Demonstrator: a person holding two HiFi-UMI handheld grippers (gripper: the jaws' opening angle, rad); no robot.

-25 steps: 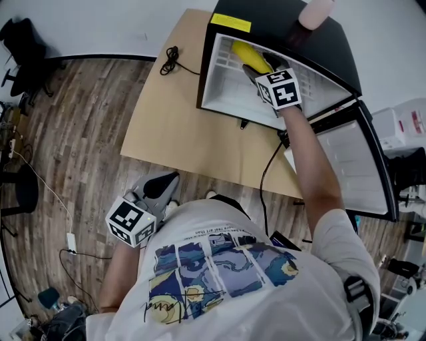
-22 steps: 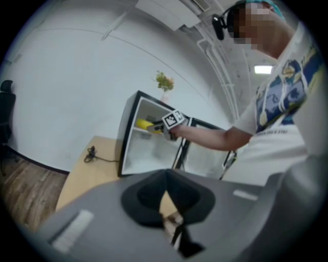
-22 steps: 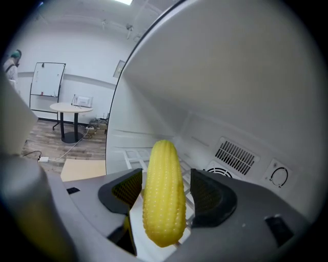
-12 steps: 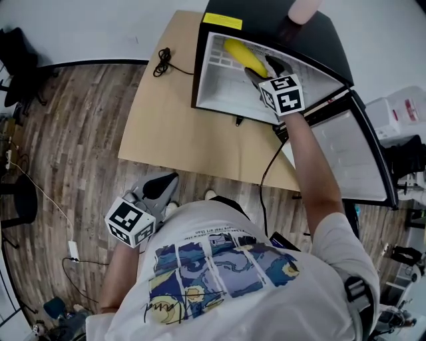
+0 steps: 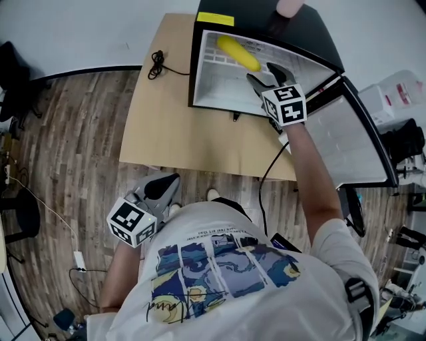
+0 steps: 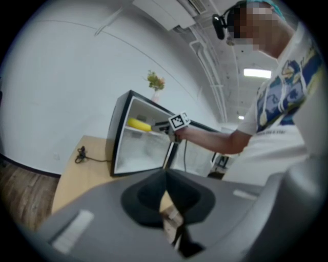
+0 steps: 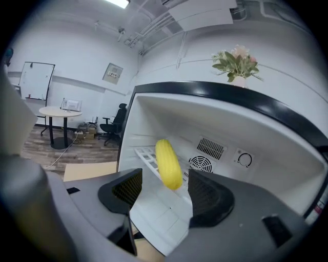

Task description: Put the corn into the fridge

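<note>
The yellow corn (image 5: 238,52) (image 7: 168,164) lies on the white wire shelf inside the small black fridge (image 5: 206,18), whose door (image 5: 353,143) hangs open to the right. My right gripper (image 5: 265,74) (image 7: 163,193) is open at the fridge mouth, just short of the corn, with nothing between its jaws. My left gripper (image 5: 162,186) (image 6: 165,199) hangs low beside the person's body, away from the table, its jaws shut and empty. The left gripper view also catches the corn (image 6: 138,124) in the fridge from afar.
The fridge stands on a light wooden table (image 5: 173,126). A black cable (image 5: 156,63) lies coiled at the table's far left, and another cord (image 5: 266,176) drops off its front edge. A vase with flowers (image 7: 237,64) stands on the fridge top. Wood floor surrounds the table.
The right gripper has let go of the corn and drawn back a little from it; the corn now rests on the shelf. The left gripper has stayed put.
</note>
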